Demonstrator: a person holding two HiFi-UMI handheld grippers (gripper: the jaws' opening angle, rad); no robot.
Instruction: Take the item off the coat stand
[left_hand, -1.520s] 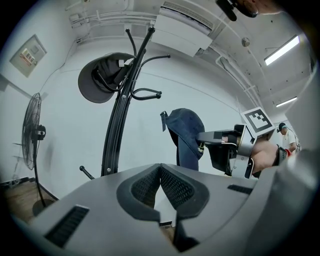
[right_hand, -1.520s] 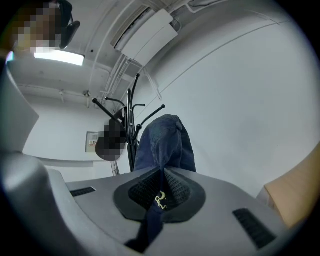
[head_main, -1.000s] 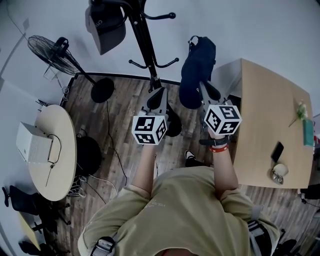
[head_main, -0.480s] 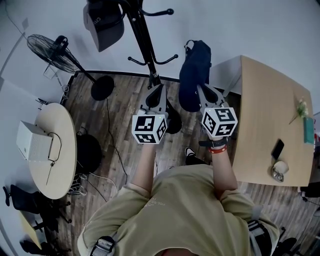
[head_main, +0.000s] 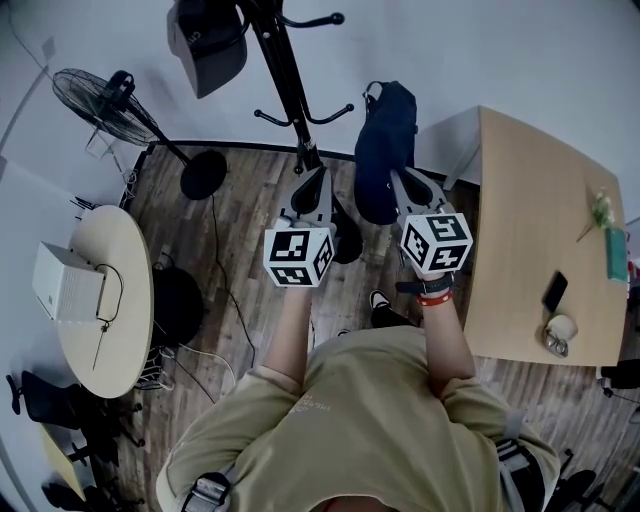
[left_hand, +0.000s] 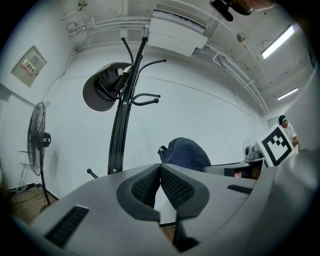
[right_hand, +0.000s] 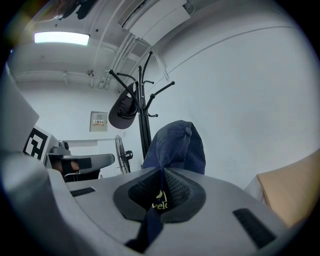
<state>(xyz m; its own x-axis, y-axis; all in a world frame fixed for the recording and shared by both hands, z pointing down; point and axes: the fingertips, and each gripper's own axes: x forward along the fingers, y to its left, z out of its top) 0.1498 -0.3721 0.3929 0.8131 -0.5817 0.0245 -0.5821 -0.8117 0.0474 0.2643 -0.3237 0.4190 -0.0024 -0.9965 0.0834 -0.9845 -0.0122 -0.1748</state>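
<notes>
A navy blue cap (head_main: 385, 150) hangs free of the black coat stand (head_main: 285, 80), to its right. My right gripper (head_main: 398, 182) is shut on the cap's edge; in the right gripper view the navy fabric (right_hand: 177, 147) rises from between the pads and a strip of it trails below my right gripper (right_hand: 162, 172). A second, dark cap (head_main: 208, 45) still hangs on an upper hook of the stand. My left gripper (head_main: 310, 185) is shut with nothing in it, close in front of the stand's pole (left_hand: 120, 130). In the left gripper view the navy cap (left_hand: 186, 154) shows just past my left gripper (left_hand: 160, 169).
A wooden desk (head_main: 530, 230) stands at the right with a phone (head_main: 555, 297) and small items on it. At the left is a round table (head_main: 120, 330) holding a white box (head_main: 65, 290). A standing fan (head_main: 100, 105) and cables on the wood floor lie behind the stand.
My right gripper and the navy cap have drifted slightly left. The left gripper has stayed almost still.
</notes>
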